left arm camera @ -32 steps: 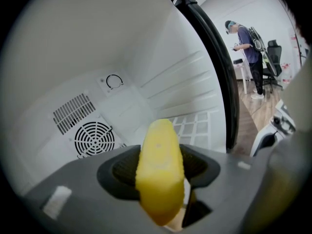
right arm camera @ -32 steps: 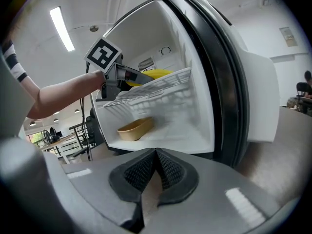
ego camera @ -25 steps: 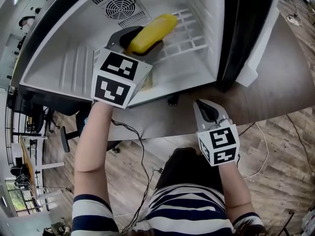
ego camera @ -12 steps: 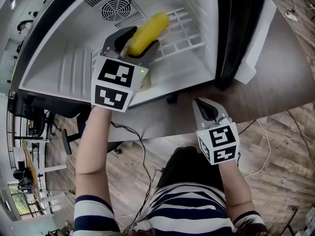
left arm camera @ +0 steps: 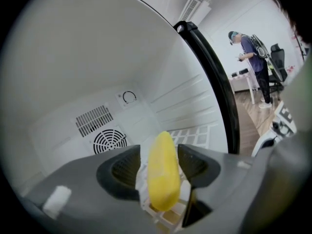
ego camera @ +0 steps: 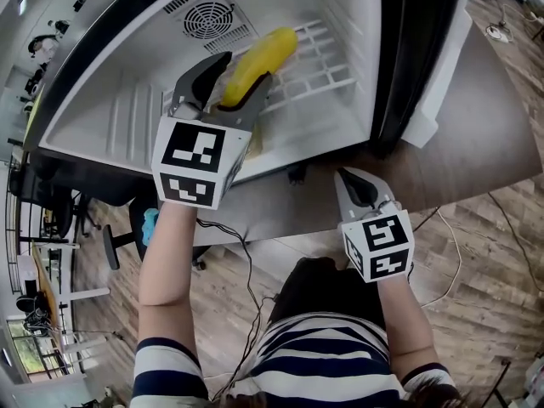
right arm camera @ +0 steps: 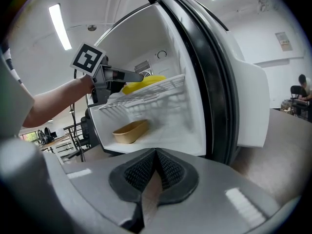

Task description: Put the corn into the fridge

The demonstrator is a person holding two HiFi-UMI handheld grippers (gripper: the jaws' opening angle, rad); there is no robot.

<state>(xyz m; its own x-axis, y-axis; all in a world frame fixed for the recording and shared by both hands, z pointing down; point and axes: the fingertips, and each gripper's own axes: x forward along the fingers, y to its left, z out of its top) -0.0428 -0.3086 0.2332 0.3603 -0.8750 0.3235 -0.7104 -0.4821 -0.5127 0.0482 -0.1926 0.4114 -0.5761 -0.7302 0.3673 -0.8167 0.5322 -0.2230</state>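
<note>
Since the left gripper (ego camera: 245, 68) has its jaws standing a little wider than the corn (left arm camera: 163, 174), with a sliver of white showing beside one pad, letting go looks to be the step in hand. The cob lies along the wire shelf (ego camera: 319, 58) inside the fridge (ego camera: 110, 117), between the jaws and pointing toward the back wall. To do it well, I judge, the jaws should spread clear of the cob and then draw straight back along its length, low and slow, so neither pad rolls it across the rungs. Under the shelf a tan tray (right arm camera: 129, 130) sits on the fridge floor. Further right, the right gripper (right arm camera: 156, 165) hovers with pads pressed together on nothing, by the brown table (ego camera: 476, 126) that bears the fridge, near the swung-out door (right arm camera: 248, 106). Around lie wood flooring (ego camera: 476, 253), office chairs, and a person (left arm camera: 253, 52) standing far off
</note>
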